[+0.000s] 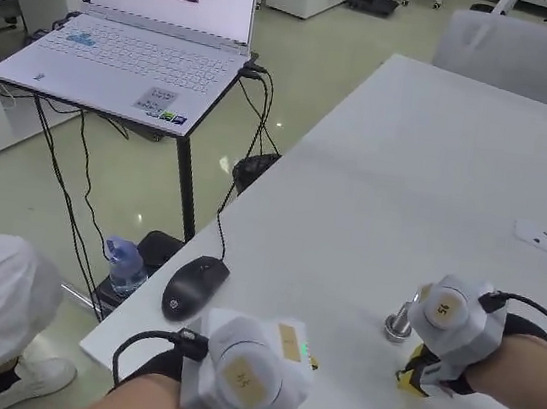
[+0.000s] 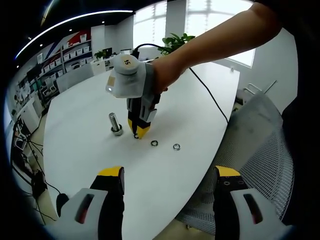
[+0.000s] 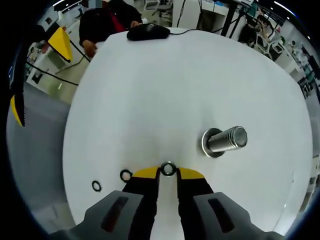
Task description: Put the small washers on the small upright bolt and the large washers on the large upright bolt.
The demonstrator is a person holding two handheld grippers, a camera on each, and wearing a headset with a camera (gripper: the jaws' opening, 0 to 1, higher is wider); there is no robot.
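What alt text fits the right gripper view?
The right claw pinches a washer at its yellow tips on a white table, near an upright bolt. Two more washers lie loose nearby.

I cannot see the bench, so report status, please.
Left hand-held gripper open, empty. Right hand-held gripper shut on washer beside upright bolt. Two loose washers on table, nothing blocking.

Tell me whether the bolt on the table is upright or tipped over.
Upright: the bolt stands on its wide end on the table, shaft pointing up.
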